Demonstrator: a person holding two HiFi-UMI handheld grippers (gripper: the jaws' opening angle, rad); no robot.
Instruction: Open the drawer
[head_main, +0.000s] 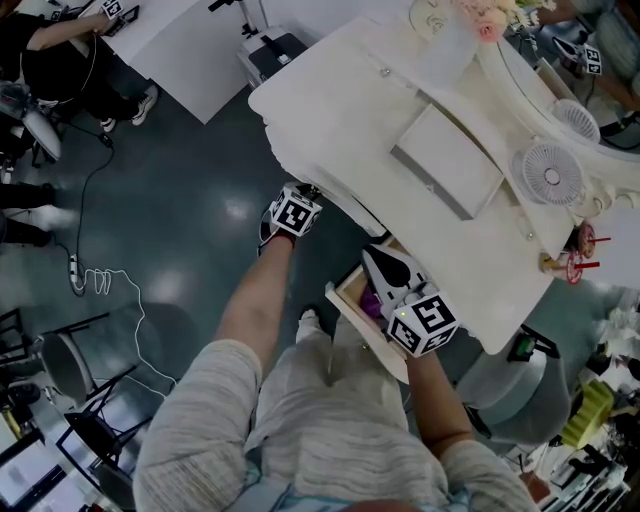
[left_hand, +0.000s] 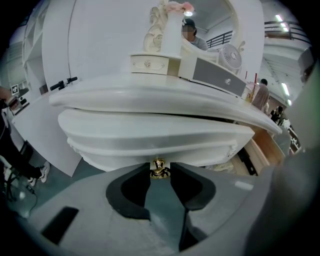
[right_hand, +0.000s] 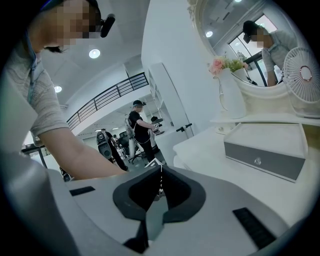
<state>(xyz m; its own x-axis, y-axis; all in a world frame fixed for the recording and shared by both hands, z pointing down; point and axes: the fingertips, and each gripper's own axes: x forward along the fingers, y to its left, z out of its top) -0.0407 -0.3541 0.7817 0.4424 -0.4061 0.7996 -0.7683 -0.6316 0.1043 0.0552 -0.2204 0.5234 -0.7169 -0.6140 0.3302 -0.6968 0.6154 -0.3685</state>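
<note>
The drawer (left_hand: 150, 137) is the curved front panel under the top of the white dressing table (left_hand: 150, 97). It looks like glossy painted wood with carved trim, stiff and probably light. Its only hold is a small brass knob (left_hand: 159, 167) at the panel's lower middle, and the left tool (left_hand: 160, 176) seems clenched on it, though the view is dim. The metal is hard and slippery, so pull it straight. The right tool (right_hand: 160, 172), by the table's right front, is closed and empty.

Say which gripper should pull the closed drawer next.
Left: the left gripper clamps the brass knob on the closed drawer front; the right gripper is shut, empty, apart from that knob.
</note>
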